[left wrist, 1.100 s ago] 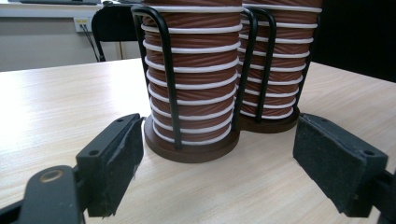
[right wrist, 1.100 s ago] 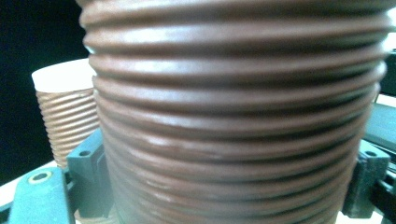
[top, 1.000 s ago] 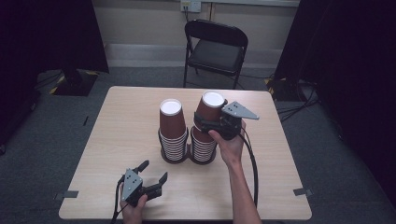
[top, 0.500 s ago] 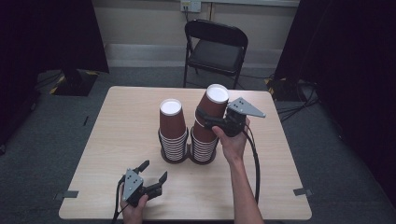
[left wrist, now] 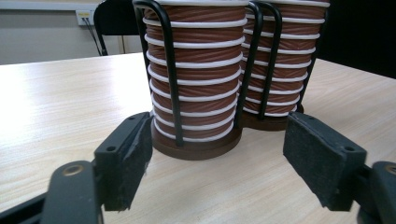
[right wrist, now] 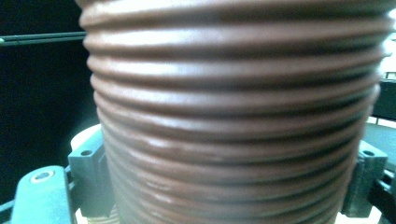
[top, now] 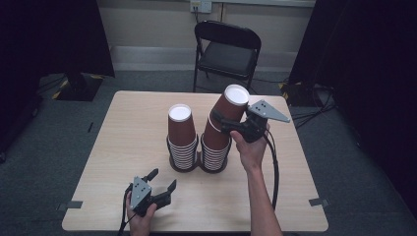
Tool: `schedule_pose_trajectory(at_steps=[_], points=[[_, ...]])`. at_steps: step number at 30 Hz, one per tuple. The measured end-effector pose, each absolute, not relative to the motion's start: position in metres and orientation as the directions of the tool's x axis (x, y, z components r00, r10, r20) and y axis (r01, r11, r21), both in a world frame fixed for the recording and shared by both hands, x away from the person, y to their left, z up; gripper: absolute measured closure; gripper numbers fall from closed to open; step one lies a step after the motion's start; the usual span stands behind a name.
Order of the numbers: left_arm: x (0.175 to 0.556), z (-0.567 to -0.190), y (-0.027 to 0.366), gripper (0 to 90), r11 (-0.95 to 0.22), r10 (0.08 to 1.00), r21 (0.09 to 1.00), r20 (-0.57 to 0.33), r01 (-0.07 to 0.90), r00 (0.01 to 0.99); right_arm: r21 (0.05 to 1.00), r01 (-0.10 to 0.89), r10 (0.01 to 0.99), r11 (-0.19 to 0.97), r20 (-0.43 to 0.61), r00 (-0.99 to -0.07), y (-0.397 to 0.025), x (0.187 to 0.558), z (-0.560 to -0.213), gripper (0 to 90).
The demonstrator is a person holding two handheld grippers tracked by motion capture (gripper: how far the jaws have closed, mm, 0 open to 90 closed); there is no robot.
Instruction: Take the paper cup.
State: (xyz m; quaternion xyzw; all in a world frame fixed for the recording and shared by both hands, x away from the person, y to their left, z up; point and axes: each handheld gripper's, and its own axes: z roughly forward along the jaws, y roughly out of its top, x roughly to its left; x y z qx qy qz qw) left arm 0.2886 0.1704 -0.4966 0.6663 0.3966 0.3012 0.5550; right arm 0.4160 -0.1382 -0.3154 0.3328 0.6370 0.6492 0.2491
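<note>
Two stacks of upside-down brown ribbed paper cups stand in a black wire holder (top: 199, 164) mid-table. The left stack (top: 181, 137) stands upright. My right gripper (top: 222, 124) is shut on the top cup (top: 227, 112) of the right stack (top: 215, 150); that cup is lifted and tilted to the right, and its ribbed wall (right wrist: 233, 116) sits between the jaws in the right gripper view. My left gripper (top: 162, 183) rests open on the table near the front edge, facing the holder's base (left wrist: 196, 144) with nothing between its pads (left wrist: 128, 163).
The wooden table (top: 128, 128) carries just the cup holder. A black folding chair (top: 226, 49) stands behind the far edge. Cables trail from both grippers off the front.
My right gripper has pulled the top cup higher off the right stack and tipped it to the right. The left gripper has stayed where it was.
</note>
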Motion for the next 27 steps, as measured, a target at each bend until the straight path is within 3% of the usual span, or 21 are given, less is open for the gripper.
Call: schedule_pose_trajectory(at_steps=[9, 15, 21, 27], points=[[0.292, -0.496, 0.168, 28.7, -0.072, 0.846, 0.977, -0.047, 0.201, 0.531, 0.991, 0.096, 0.755, -0.097, 0.136, -0.641, -0.151, 0.407, -0.308, 13.5], [0.293, -0.493, 0.163, 28.6, -0.047, 0.835, 0.98, -0.069, 0.195, 0.546, 0.988, 0.099, 0.776, -0.116, 0.152, -0.612, -0.16, 0.395, -0.306, 13.6], [0.293, -0.491, 0.152, 28.3, -0.08, 0.821, 0.981, -0.036, 0.177, 0.57, 0.985, 0.119, 0.779, -0.123, 0.17, -0.603, -0.168, 0.385, -0.312, 13.7], [0.293, -0.492, 0.153, 26.6, -0.031, 0.804, 0.982, -0.086, 0.187, 0.588, 0.98, 0.13, 0.781, -0.152, 0.2, -0.591, -0.179, 0.372, -0.317, 13.8]])
